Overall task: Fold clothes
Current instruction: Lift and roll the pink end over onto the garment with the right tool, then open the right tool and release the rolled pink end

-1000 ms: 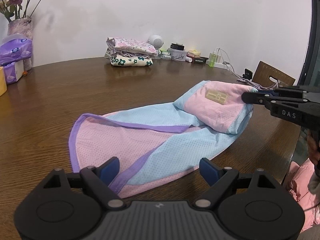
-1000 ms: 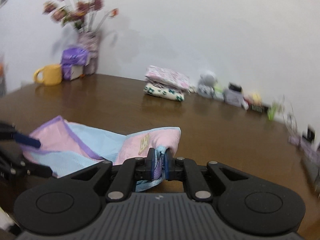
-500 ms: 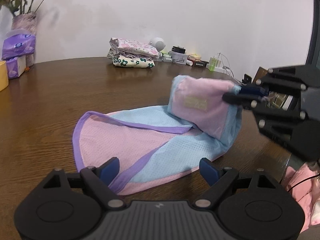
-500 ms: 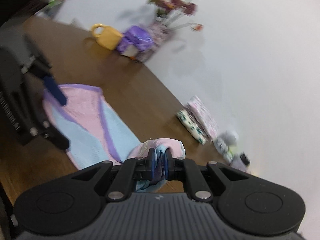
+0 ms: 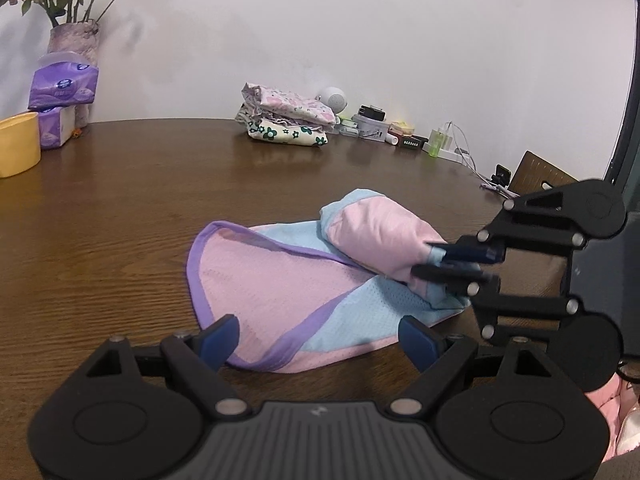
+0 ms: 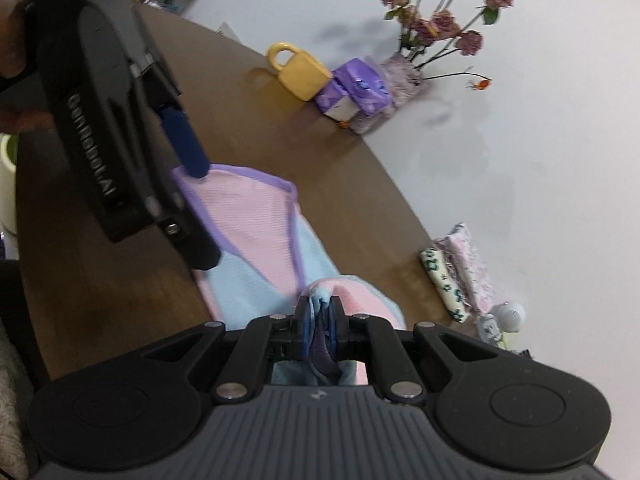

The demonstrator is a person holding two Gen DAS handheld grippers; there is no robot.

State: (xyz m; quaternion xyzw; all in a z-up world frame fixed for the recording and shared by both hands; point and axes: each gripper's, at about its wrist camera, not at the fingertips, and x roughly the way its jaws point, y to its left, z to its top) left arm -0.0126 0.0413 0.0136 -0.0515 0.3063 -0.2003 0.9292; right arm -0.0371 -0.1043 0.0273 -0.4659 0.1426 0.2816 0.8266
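A pink and light-blue mesh garment [image 5: 280, 288] with purple trim lies on the brown table [image 5: 120, 208]. Its right end is doubled over into a pink roll. My right gripper [image 5: 436, 260] comes in from the right, turned on its side, shut on that doubled end. In the right wrist view, bunched blue and purple cloth sits between its pads [image 6: 320, 314]. My left gripper [image 5: 318, 334] stands open just above the garment's near edge, with nothing in it. In the right wrist view the left gripper [image 6: 196, 204] hovers at the garment's [image 6: 256, 224] purple-trimmed end.
A folded stack of floral clothes [image 5: 286, 120] sits at the back of the table. A yellow mug [image 5: 16, 144], tissue packs [image 5: 64, 92] and a vase of flowers [image 5: 74, 40] stand far left. Small gadgets and cables [image 5: 400, 132] line the back right, near a chair back [image 5: 536, 172].
My right gripper rolled onto its side and carried the garment's held end leftward and down over the rest; the label now faces away. The left gripper stayed open, shifting slightly.
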